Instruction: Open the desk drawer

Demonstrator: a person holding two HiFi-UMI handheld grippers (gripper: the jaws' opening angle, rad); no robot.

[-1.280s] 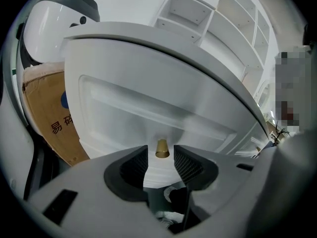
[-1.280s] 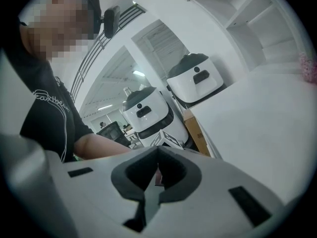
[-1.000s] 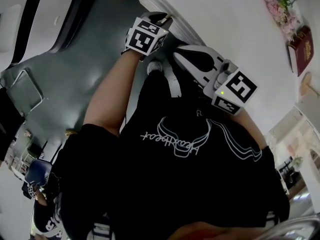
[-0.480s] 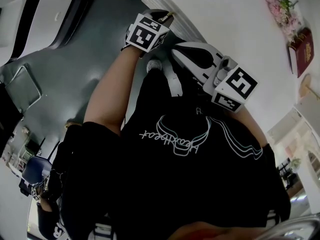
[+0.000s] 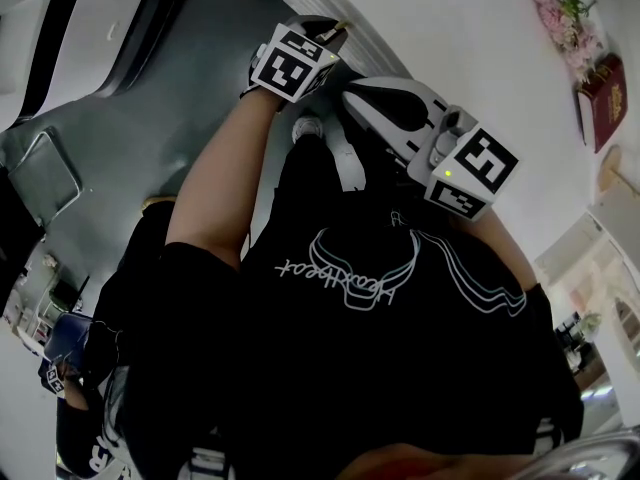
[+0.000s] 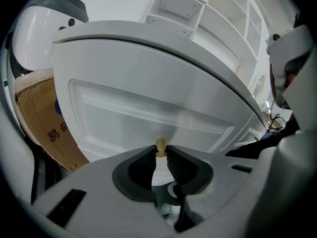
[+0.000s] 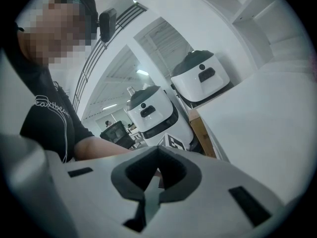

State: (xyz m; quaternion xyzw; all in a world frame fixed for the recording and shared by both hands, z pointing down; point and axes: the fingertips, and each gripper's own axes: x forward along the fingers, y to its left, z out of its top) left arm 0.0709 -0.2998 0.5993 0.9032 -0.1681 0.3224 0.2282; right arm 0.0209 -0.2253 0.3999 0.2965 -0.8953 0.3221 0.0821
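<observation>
White shelving [image 6: 208,14] is seen beyond a white desk [image 5: 470,38], and a grey floor [image 5: 190,78] is spread below it. Straight ahead of the left tool [image 6: 161,153] the white panelled drawer front [image 6: 148,108] is found, apparently not yet pulled out. That tool is closed on the small round brass knob [image 6: 160,143], which is pinched only by the very tips of the ribbed pads. A brown cardboard box [image 6: 39,118] is set to the left of this tool, beside the drawer. The right tool [image 7: 158,155] is held closed and empty, pointed away from the drawer. The grip is judged shallow: if the pull is made off the drawer's line or too sharply, the knob could be lost from the pads and the drawer left shut
</observation>
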